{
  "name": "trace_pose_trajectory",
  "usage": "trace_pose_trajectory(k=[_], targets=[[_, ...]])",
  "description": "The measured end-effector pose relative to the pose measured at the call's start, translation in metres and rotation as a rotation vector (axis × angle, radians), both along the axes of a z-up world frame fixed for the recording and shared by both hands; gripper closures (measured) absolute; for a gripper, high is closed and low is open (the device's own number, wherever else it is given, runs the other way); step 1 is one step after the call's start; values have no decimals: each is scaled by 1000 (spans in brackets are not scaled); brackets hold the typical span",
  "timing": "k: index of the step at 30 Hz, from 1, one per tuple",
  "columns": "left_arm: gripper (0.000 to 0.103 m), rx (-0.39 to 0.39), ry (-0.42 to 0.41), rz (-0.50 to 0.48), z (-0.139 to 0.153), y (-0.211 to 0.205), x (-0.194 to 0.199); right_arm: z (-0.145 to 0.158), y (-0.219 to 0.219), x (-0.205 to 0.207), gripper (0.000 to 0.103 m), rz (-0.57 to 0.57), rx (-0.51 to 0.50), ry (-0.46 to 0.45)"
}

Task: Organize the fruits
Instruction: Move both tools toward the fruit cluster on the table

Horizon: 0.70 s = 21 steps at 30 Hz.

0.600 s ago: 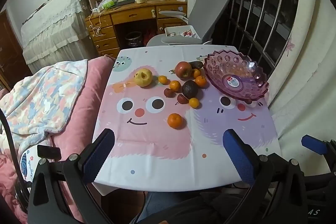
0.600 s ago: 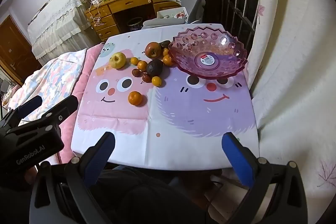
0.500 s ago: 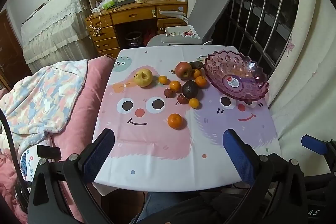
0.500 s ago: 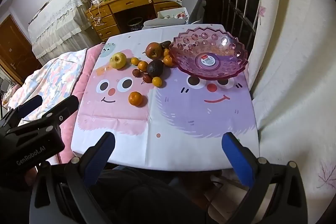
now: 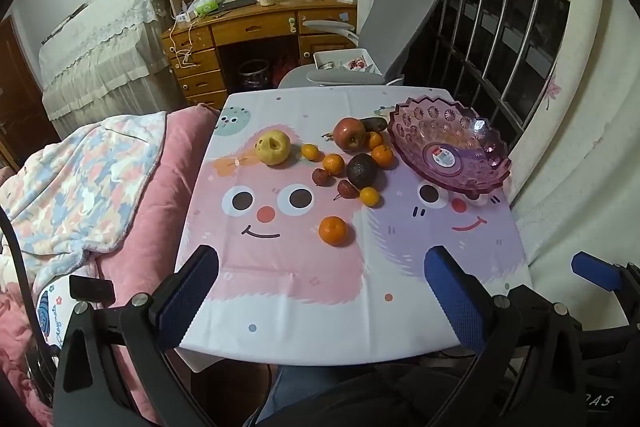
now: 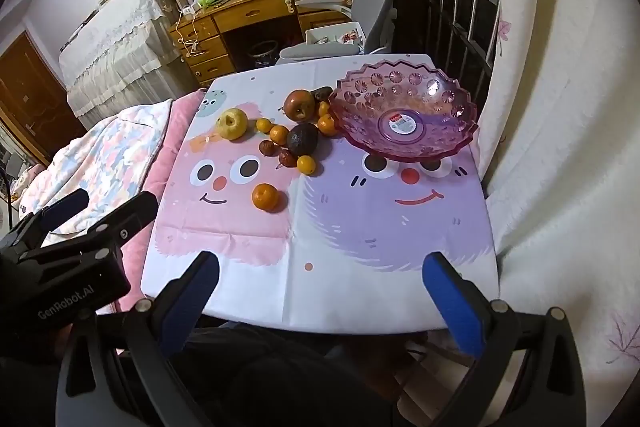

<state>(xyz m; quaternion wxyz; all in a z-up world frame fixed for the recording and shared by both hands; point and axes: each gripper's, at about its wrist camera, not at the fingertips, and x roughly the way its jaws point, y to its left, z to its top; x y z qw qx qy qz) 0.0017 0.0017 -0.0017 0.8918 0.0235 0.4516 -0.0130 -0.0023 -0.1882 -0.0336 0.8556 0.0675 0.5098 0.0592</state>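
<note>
**Over the near edge of the table**

My left gripper (image 5: 320,283) hangs wide open, nothing between my blue pads (image 5: 188,291). Ahead lie a lone orange (image 5: 332,230), an avocado (image 5: 361,170), and the empty pink bowl (image 5: 450,143) on the tablecloth (image 5: 280,267).

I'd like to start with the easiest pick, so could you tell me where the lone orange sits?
In both wrist views the lone orange lies on the tablecloth, nearer the grippers than the fruit cluster, just below the small orange beside the avocado.

Translucent pink bowl (image 6: 404,107), pink-and-purple cartoon-face tablecloth (image 6: 360,227), blue-padded tongs (image 6: 320,291)
</note>
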Motion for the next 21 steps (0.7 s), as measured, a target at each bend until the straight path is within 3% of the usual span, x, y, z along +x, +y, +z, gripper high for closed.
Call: trace_pose_trajectory(k=[21], targets=[[1, -4, 3, 82, 9, 8, -2, 1, -8, 3, 1, 35, 30, -45]])
